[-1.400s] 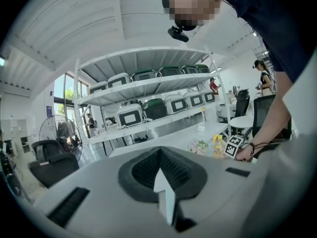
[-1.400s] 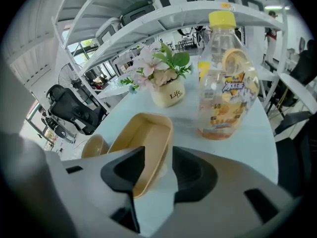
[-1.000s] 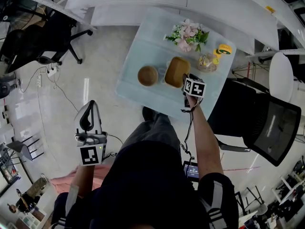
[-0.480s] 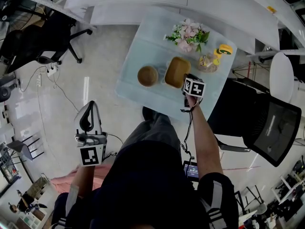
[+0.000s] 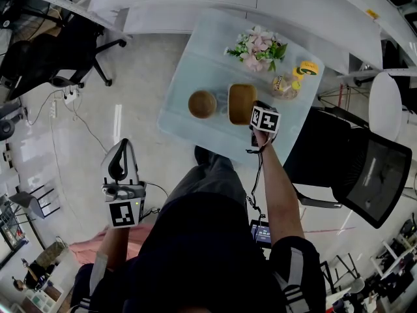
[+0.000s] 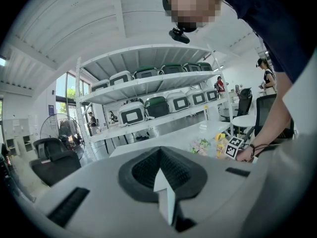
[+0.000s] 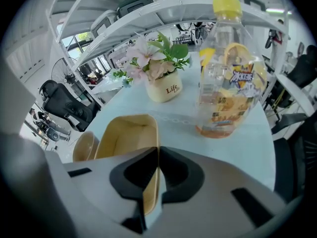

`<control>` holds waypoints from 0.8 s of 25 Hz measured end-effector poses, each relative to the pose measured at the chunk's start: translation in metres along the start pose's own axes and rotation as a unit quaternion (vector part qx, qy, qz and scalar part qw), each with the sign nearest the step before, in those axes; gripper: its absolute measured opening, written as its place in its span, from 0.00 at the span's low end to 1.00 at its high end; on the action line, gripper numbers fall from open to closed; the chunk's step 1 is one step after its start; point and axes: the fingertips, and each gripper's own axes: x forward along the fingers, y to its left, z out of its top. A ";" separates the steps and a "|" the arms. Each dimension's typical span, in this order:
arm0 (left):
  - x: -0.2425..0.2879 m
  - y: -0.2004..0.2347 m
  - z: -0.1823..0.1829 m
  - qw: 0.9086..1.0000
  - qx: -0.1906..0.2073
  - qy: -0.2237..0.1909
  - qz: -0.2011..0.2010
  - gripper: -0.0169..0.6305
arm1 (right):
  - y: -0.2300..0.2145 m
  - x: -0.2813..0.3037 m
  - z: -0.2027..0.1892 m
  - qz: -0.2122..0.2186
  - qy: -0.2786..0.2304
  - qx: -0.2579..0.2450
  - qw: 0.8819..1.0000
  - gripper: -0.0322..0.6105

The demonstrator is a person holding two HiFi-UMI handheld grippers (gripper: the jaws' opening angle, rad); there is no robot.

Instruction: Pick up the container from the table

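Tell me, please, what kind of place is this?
Probably an open office or lab: black swivel chairs on a glossy floor, and long white shelves holding rows of equipment cases.

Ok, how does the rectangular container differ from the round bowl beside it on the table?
Shape: the rectangular container has straight sides; the round bowl is circular. Size: the container is larger than the bowl. State: the right gripper, whose jaws have just been closing, pinches the container's rim; the bowl stands free. Both are tan, open-topped and on the table.
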 end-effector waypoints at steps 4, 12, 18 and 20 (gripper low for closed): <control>0.000 -0.001 0.000 1.000 0.005 -0.006 -0.003 0.03 | 0.000 0.000 0.000 -0.004 0.001 -0.008 1.000 0.08; 0.001 0.000 -0.001 1.000 -0.002 0.002 0.003 0.03 | 0.000 0.000 0.001 -0.014 0.003 -0.022 1.000 0.08; -0.001 0.001 -0.002 1.000 -0.003 0.001 0.007 0.03 | 0.002 -0.001 0.002 -0.016 0.001 -0.030 0.999 0.07; -0.003 0.001 -0.002 1.000 0.000 -0.001 0.006 0.03 | 0.002 -0.002 0.003 -0.015 -0.001 -0.033 0.999 0.07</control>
